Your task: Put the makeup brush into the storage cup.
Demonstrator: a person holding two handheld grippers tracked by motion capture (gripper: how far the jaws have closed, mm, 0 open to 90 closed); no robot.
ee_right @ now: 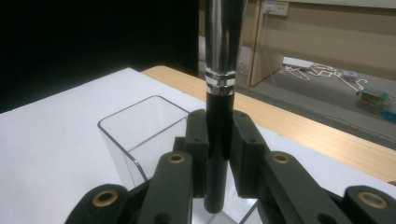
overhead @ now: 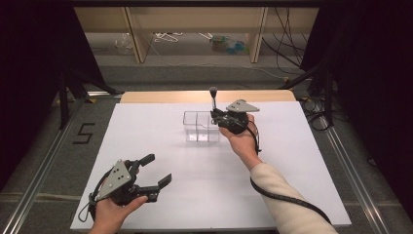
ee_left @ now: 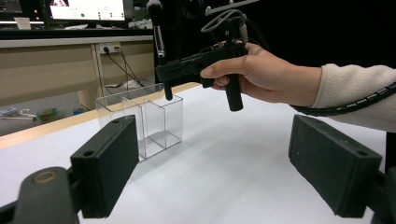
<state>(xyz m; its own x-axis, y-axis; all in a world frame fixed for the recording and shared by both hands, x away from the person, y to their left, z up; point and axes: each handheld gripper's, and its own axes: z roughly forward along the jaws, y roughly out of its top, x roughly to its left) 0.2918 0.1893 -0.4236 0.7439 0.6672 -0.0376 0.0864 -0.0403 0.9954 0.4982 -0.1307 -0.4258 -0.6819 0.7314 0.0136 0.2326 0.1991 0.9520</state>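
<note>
A make-up brush (overhead: 213, 99) with a black handle, a silver ferrule and a dark head stands upright. My right gripper (overhead: 215, 116) is shut on its handle (ee_right: 218, 121). The handle's lower end (ee_left: 167, 93) hangs at the rim of a clear plastic box (overhead: 197, 127) with compartments, over its right end. That box (ee_left: 154, 119) stands on the white table (overhead: 146, 136) towards the back middle. My left gripper (overhead: 158, 169) rests low at the front left, open, with nothing between its pads (ee_left: 109, 163).
A strip of wooden tabletop (overhead: 160, 96) runs behind the white sheet. Beyond it are shelf legs (overhead: 137, 34), cables and small items on the floor. A "5" (overhead: 84, 133) is marked on the floor at the left. Metal rails flank the table.
</note>
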